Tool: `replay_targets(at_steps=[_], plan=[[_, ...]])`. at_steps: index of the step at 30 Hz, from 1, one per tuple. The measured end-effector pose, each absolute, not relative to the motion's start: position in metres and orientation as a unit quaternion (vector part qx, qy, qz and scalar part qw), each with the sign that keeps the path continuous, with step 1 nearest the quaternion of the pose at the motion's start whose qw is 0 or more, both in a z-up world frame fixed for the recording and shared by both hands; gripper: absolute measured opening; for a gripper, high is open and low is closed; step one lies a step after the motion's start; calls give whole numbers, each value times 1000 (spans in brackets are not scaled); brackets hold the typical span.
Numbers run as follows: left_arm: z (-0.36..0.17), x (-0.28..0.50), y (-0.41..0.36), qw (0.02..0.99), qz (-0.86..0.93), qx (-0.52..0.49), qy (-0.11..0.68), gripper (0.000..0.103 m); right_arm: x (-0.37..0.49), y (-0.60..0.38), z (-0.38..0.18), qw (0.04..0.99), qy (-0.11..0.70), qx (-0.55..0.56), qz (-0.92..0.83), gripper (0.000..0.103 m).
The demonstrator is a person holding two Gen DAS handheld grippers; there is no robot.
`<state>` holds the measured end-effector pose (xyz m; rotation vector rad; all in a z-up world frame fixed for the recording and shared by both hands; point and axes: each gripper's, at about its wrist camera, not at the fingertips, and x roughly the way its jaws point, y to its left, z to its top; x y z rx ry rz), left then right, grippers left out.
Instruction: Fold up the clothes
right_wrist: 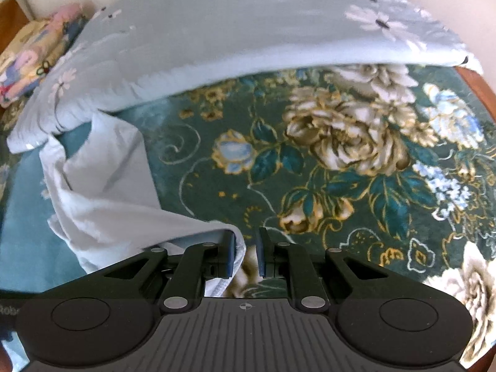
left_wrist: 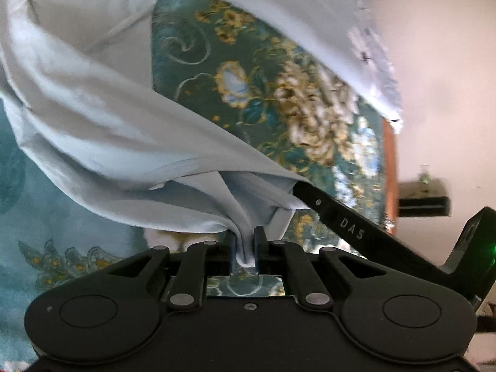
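A pale blue-white garment [left_wrist: 108, 124] hangs in a loose swag over the green floral bedspread. My left gripper [left_wrist: 245, 248] is shut on a bunched fold of it, which fills the narrow gap between the pads. The cloth runs right to one black finger [left_wrist: 341, 226] of my right gripper. In the right wrist view the garment [right_wrist: 108, 192] rises from the bed and drapes over the left finger. Its hem sits in the narrow jaws of my right gripper [right_wrist: 247, 254], with a sliver of bedspread showing beside it.
The bedspread [right_wrist: 341, 155] has large cream and gold flowers. A pale blue quilt with daisy prints [right_wrist: 248, 31] lies bunched along the far side. A colourful folded fabric [right_wrist: 28, 55] sits at the far left. A wooden bed edge [left_wrist: 390, 170] and a dark shelf [left_wrist: 424, 200] are at the right.
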<state>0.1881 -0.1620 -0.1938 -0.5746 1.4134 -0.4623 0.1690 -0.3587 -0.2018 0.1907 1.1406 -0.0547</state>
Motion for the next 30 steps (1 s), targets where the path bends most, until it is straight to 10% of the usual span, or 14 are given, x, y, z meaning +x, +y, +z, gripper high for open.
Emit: replay_targets(at_steps=[11, 20, 30], plan=[[-200, 187, -122, 729, -117, -242, 629, 44, 186, -390, -251, 812, 571, 114, -28, 15], [-223, 209, -71, 740, -19, -274, 613, 67, 164, -416, -251, 814, 562, 142, -42, 72], [-265, 242, -31, 704, 35, -347, 619, 69, 142, -420, -257, 810, 564, 150, -61, 82]])
